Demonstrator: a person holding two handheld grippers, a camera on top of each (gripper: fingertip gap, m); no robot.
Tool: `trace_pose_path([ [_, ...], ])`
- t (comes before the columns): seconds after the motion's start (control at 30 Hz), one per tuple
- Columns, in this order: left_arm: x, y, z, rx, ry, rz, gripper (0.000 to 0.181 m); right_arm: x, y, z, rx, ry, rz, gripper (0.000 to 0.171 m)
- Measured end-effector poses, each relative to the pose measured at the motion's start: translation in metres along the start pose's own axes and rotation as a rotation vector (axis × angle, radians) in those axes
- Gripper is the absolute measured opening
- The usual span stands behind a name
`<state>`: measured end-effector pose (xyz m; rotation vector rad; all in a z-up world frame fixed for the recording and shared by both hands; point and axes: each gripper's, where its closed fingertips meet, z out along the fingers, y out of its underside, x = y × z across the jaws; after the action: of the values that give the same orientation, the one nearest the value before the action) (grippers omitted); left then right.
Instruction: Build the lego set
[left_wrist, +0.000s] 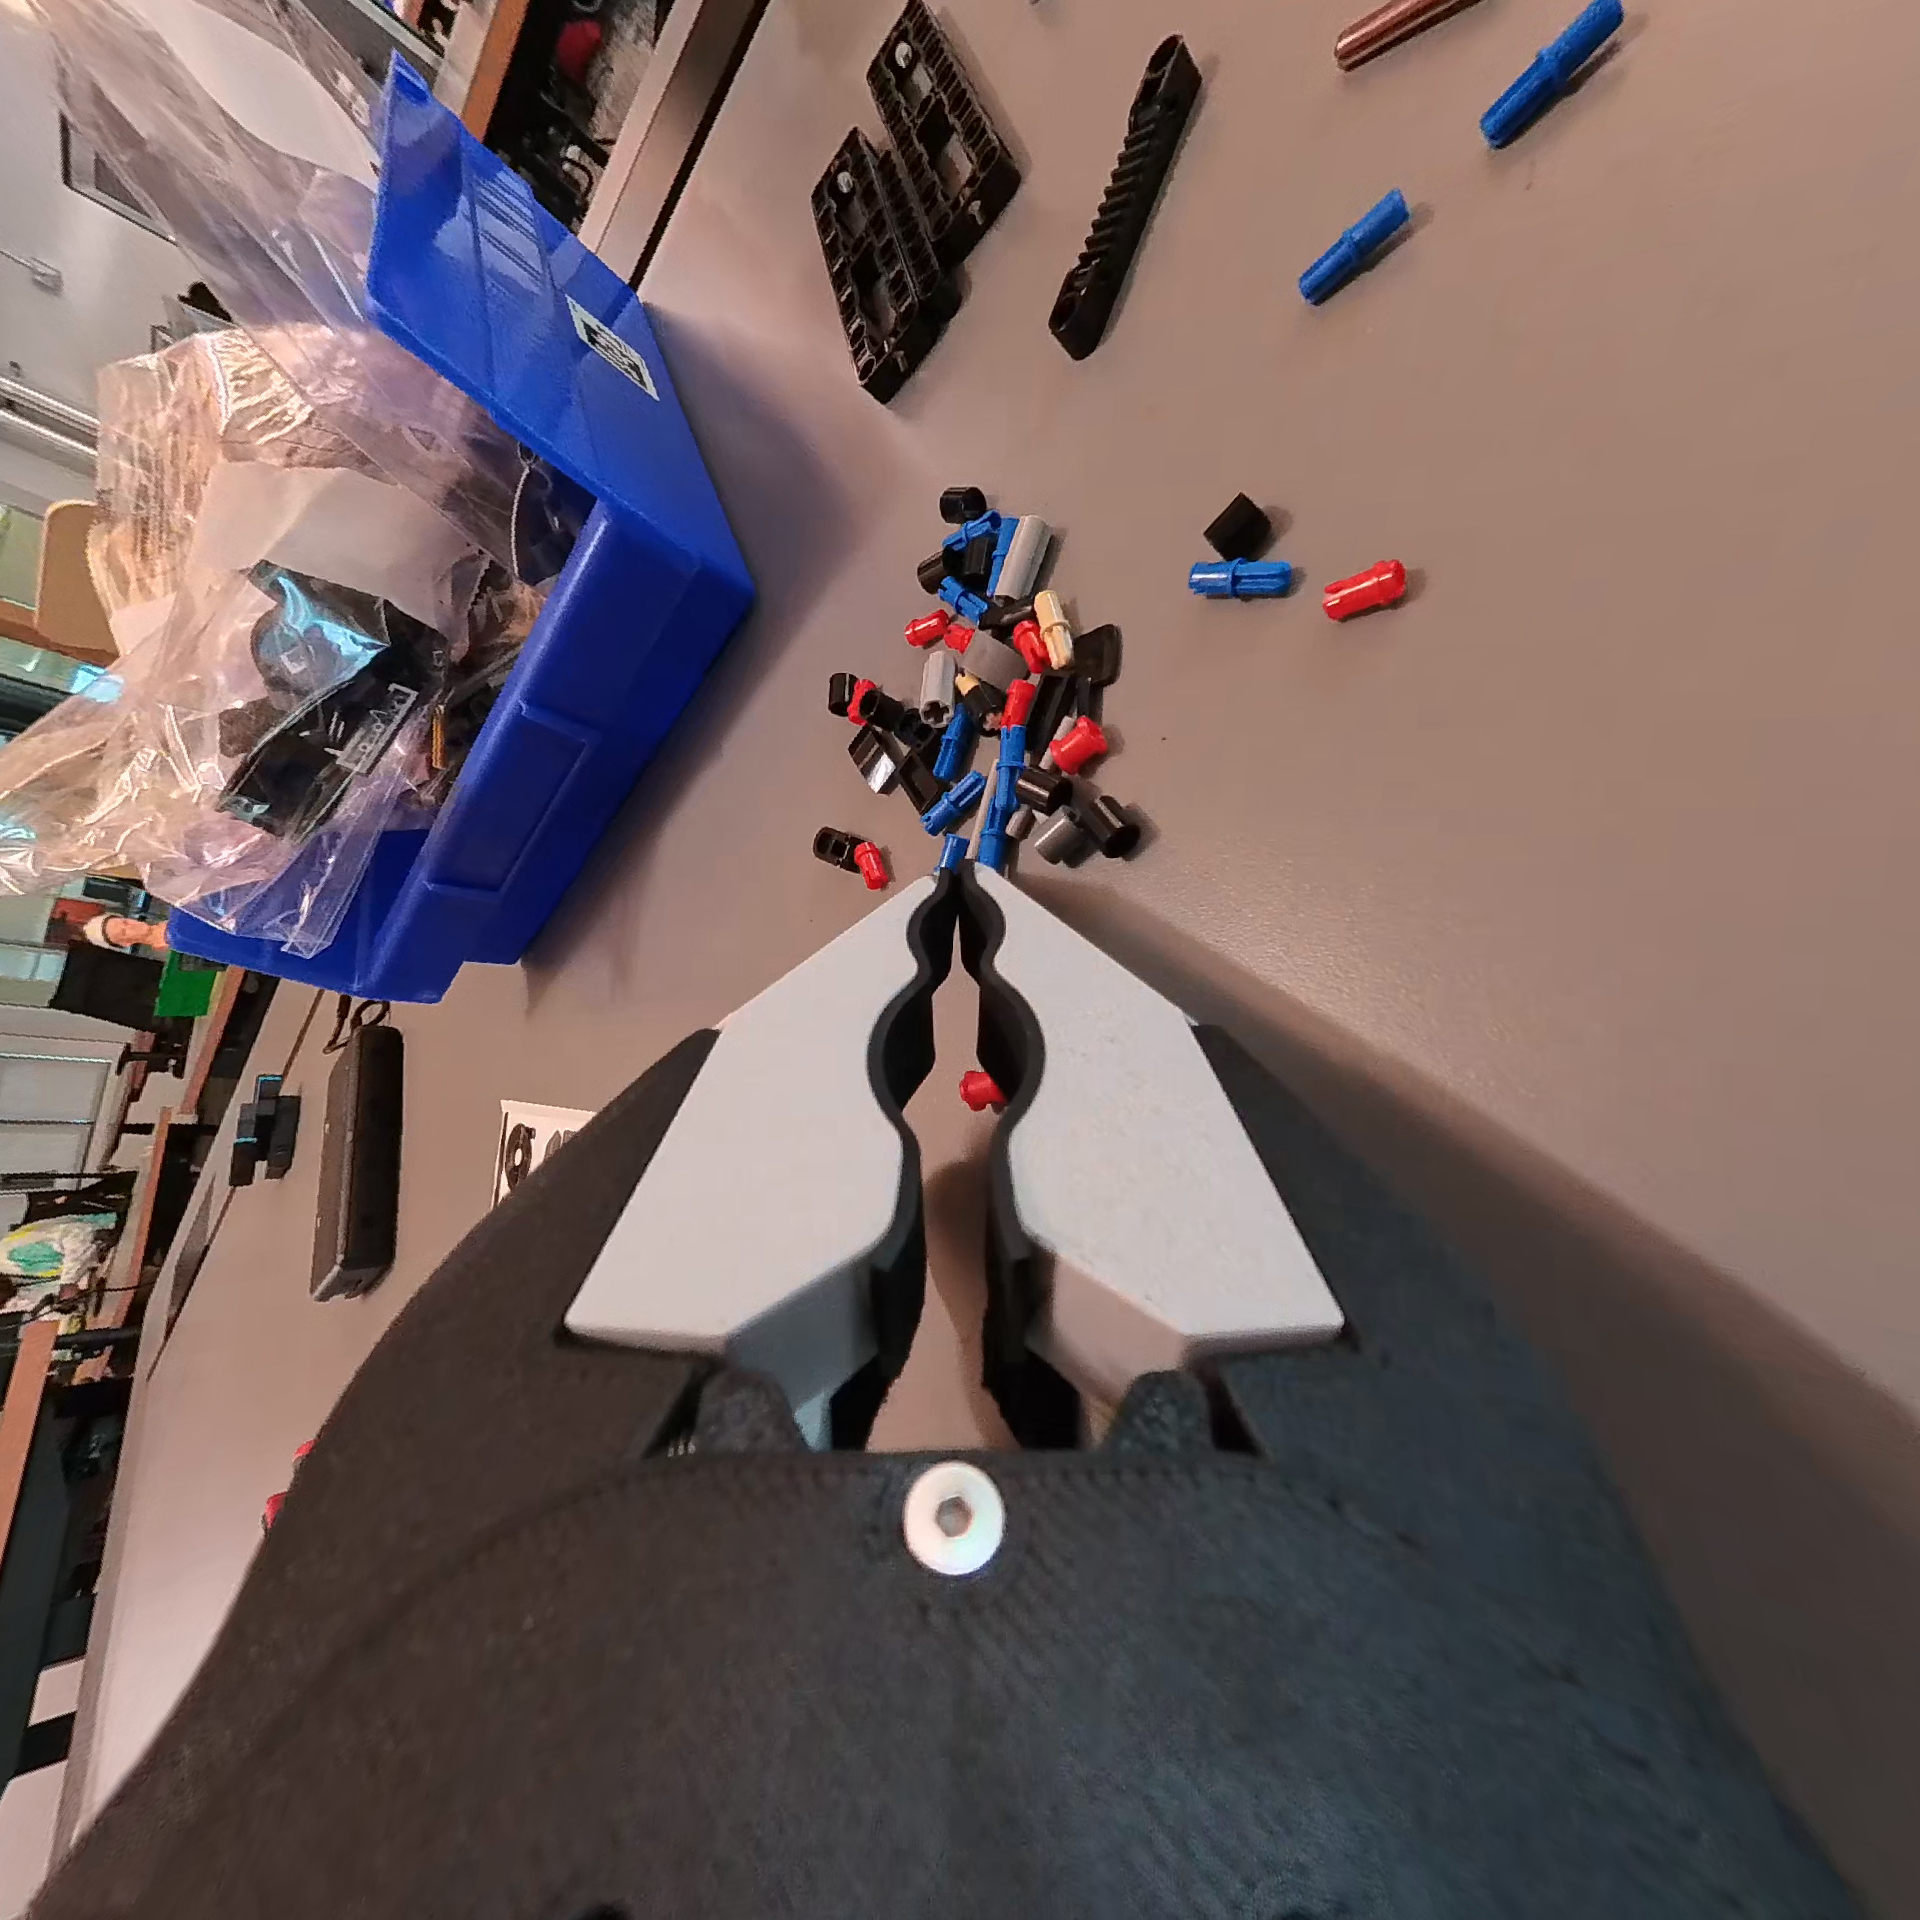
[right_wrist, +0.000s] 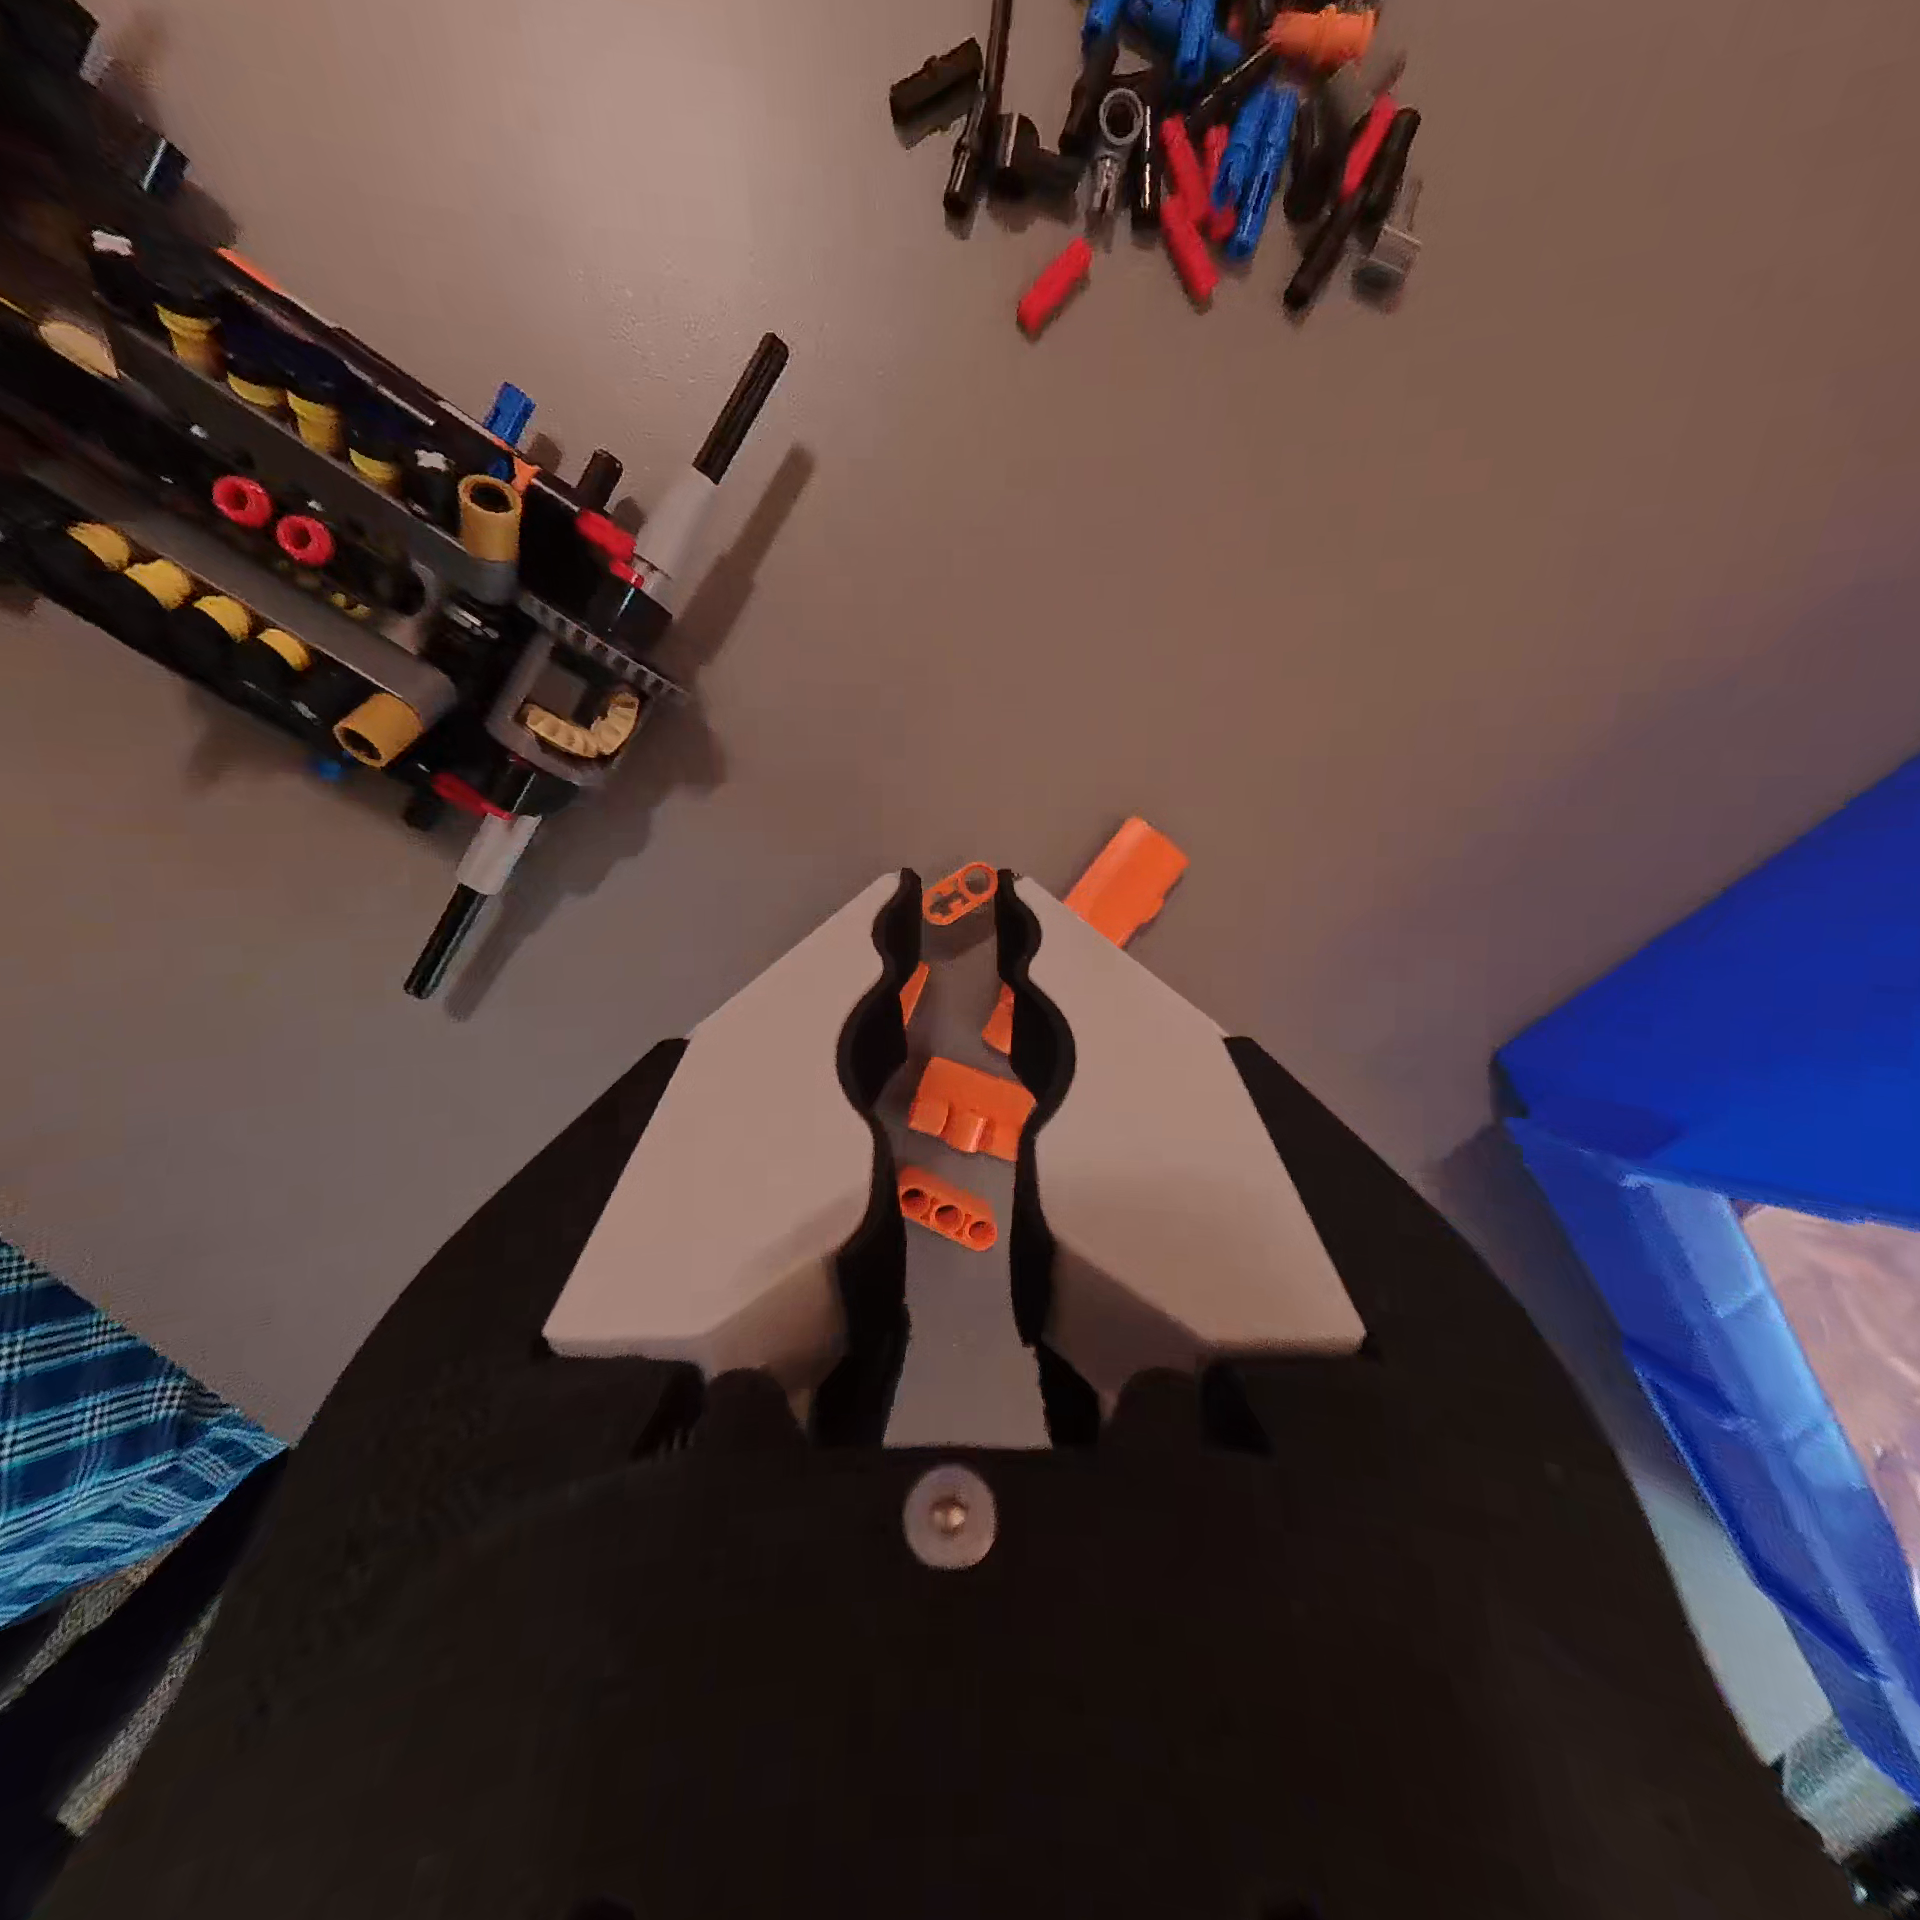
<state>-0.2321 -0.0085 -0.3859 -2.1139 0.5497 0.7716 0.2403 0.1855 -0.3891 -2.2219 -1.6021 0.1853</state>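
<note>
Right hand-held gripper (right_wrist: 958, 896) pinches small orange lego piece (right_wrist: 960, 894) at fingertips, centre frame, above grey desk (right_wrist: 1247, 623); light, rigid, slick plastic, best held across flat sides. Half-built model (right_wrist: 343, 582) upper left. Left hand-held gripper (left_wrist: 954, 883) pressed together at edge of pin pile (left_wrist: 997, 686); whether it grips a pin, cannot tell.

Soft overhead light is falling evenly over my left view, throwing short shadows beside the blue bin (left_wrist: 582, 582). My right view is looking dimmer and warmer, the half-built model (right_wrist: 312, 561) blurring. Wide-angle distortion is bending both edges.
</note>
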Motion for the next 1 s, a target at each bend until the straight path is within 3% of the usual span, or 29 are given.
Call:
trace_pose_path([
  [0.27, 0.000, 0.000, 0.000, 0.000, 0.000, 0.000, 0.000, 0.002, -0.007, -0.013, 0.028, 0.014, 0.004, 0.017],
  [0.37, -0.001, 0.000, 0.000, -0.001, 0.002, -0.001, 0.000, -0.017, -0.046, -0.033, 0.118, -0.024, -0.047, 0.017],
  [0.5, 0.000, -0.001, -0.003, 0.000, -0.003, 0.001, 0.000, -0.076, -0.129, -0.040, 0.251, -0.128, -0.260, 0.017],
  [0.7, -0.003, 0.001, -0.004, 0.003, -0.009, 0.010, 0.000, -0.160, -0.209, 0.008, 0.244, -0.283, -0.545, 0.020],
  [1.0, 0.000, -0.001, -0.003, 0.011, -0.002, 0.013, 0.000, -0.191, -0.230, 0.068, 0.128, -0.331, -0.696, 0.025],
])
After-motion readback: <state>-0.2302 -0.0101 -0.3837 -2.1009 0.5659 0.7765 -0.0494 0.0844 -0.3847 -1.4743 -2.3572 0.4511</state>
